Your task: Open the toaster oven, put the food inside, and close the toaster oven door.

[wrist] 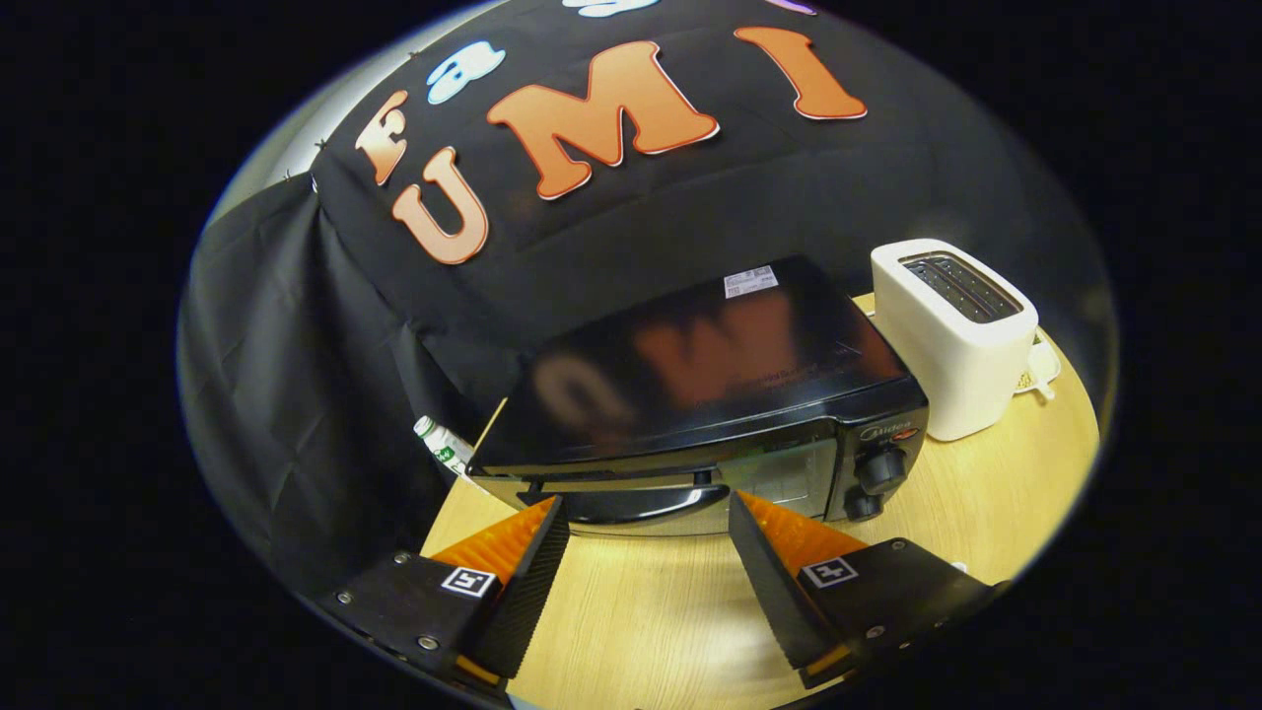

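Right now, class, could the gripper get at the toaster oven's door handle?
Probably yes: the gripper is open, and the door handle lies just ahead between its jaws, with nothing between them and the toaster oven.

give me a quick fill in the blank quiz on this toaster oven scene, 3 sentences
1. The toaster oven door is ____.
2. The hand-held gripper has its fingers ____, just in front of the door handle.
3. The white toaster stands beside the oven, on the side where the oven's ____ are.

Missing words: closed; open; knobs
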### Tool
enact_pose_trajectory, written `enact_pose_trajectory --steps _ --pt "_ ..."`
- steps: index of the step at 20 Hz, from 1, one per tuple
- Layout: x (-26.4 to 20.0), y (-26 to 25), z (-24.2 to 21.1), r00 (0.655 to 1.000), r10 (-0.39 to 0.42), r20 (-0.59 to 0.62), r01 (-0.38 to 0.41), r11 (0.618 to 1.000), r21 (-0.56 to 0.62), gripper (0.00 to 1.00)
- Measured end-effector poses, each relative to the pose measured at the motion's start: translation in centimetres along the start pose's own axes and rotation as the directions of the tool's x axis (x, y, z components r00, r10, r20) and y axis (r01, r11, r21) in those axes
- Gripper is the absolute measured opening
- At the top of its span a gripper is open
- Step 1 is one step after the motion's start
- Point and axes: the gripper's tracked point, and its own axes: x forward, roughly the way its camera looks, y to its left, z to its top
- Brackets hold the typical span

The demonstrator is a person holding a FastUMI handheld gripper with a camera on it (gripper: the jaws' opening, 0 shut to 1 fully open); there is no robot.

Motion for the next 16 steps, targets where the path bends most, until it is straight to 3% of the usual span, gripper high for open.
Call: enact_pose_trajectory --steps 5,10,16 --pt "-1.2 0.1 1.7 0.997 0.019 0.077 -0.018 1.000 -0.021 0.97" --pt "-4.6 -1.3 3.2 0.984 -0.008 0.180 0.031 0.992 -0.126 0.98" --pt "-10.6 -3.6 7.3 0.915 -0.061 0.399 0.148 0.971 -0.190 0.98"
